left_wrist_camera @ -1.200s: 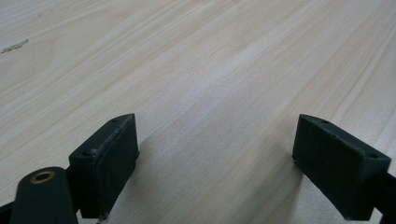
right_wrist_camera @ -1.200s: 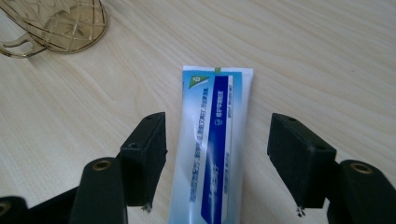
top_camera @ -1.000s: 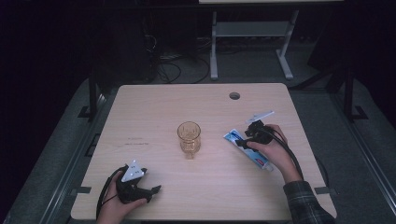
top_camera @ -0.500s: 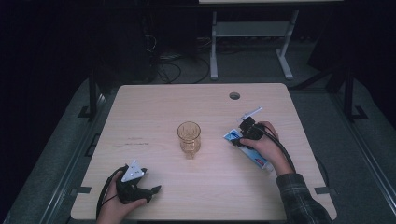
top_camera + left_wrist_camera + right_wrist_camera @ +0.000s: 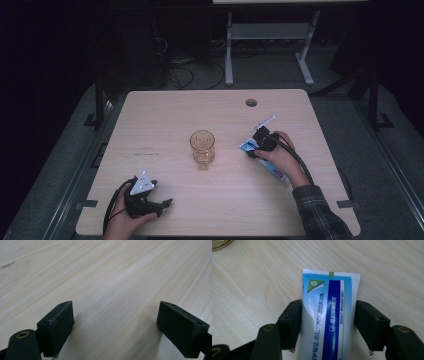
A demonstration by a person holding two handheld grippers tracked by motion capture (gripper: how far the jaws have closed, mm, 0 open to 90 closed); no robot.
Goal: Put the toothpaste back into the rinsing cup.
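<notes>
A blue and white toothpaste tube [image 5: 330,296] lies flat on the wooden table [image 5: 175,115], right of centre. My right gripper [image 5: 329,323] has a black jaw pressed against each long edge of the tube, a little behind its crimped end. In the high view the right gripper [image 5: 254,149] covers the tube's [image 5: 278,174] upper end, with a hand behind it. A clear amber drinking glass [image 5: 202,148] stands upright at the table's middle. My left gripper [image 5: 162,205] rests near the front left edge, its jaws wide apart over bare wood [image 5: 115,327].
A round cable hole [image 5: 251,102] sits near the table's far edge. A faint pencil mark [image 5: 145,151] lies left of the glass. Beyond the table are a white desk frame [image 5: 270,35] and cables on a dark floor.
The right gripper has slid a little left along the tube and settled its jaws on it. The left gripper and the glass have stayed put.
</notes>
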